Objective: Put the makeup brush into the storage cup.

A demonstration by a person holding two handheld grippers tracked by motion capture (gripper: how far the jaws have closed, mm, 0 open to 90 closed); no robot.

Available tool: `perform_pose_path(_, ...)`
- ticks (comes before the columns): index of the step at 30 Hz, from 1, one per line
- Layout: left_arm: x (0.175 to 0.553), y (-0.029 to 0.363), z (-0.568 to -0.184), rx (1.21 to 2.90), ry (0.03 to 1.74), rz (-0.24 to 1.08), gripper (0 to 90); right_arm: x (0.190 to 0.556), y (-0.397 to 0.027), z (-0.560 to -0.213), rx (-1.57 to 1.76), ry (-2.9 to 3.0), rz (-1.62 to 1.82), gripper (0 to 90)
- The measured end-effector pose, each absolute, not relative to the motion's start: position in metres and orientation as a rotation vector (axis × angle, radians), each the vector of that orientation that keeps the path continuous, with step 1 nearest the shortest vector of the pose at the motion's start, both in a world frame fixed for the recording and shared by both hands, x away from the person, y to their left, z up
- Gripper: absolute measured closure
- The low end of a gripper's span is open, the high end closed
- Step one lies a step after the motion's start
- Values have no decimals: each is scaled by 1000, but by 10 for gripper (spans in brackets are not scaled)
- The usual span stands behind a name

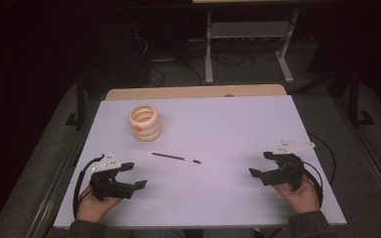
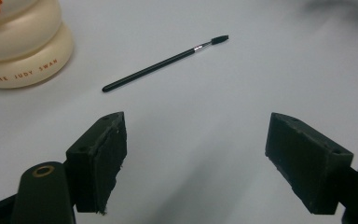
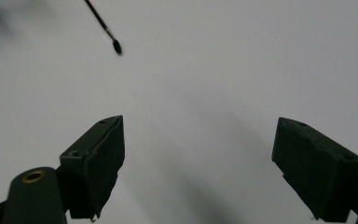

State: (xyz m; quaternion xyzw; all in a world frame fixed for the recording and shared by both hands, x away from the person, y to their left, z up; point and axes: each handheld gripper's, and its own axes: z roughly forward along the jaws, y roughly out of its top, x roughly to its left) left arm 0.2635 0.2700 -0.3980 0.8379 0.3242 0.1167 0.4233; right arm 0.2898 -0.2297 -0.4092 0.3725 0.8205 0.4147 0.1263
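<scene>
A thin black brush (image 1: 176,157) lies flat near the middle of the white table top (image 1: 228,124), its tip toward the right. The brush (image 2: 165,63) runs diagonally ahead of my left gripper (image 2: 196,158), and its tip (image 3: 114,44) shows at the upper left of the right gripper view. A cream ribbed holder (image 1: 145,122) with an orange mark stands upright at the back left; the holder (image 2: 21,44) is at the upper left of the left gripper view. My left gripper (image 1: 133,175) rests at the front left, open and empty. My right gripper (image 1: 260,163) sits at the front right, open and empty (image 3: 198,163).
Beyond the table's far wooden edge (image 1: 193,91) is dark floor with cables and a metal stand (image 1: 248,44). A hand (image 1: 94,208) holds the left gripper near the front edge, and another hand (image 1: 302,196) holds the right one.
</scene>
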Motion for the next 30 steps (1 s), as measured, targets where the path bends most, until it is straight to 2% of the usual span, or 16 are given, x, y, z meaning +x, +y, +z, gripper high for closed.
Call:
perform_pose_path(20, 263, 270, -398, 2100, 809, 292, 206, 311, -195, -399, 1032, 2509, 1207, 160)
perform_pose_path(30, 263, 269, -396, 2105, 799, 296, 206, 322, -175, -382, 960, 2559, 1197, 170)
